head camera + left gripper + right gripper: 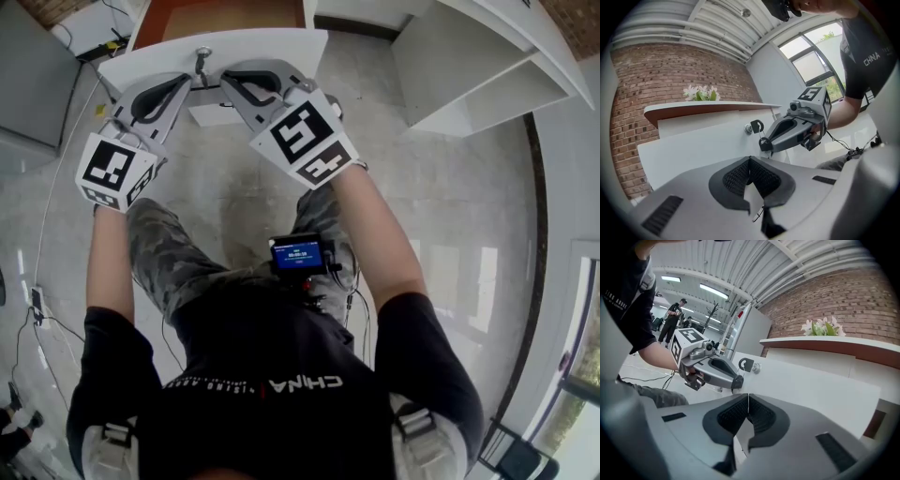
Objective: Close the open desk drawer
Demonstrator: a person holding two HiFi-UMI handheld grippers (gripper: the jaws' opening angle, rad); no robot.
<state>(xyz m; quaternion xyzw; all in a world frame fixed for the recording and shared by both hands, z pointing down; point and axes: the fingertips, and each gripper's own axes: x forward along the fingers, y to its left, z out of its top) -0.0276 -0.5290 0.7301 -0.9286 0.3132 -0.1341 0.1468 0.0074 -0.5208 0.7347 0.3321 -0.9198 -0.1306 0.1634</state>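
White desk with a red-brown top, backed by a brick wall, bearing a cluster of white flowers with green leaves near the back edge. Underneath, pale glossy tiled floor, with a white open shelf unit beside the desk at the right. At the far left, a power strip and dark cables trailing over the tiles.
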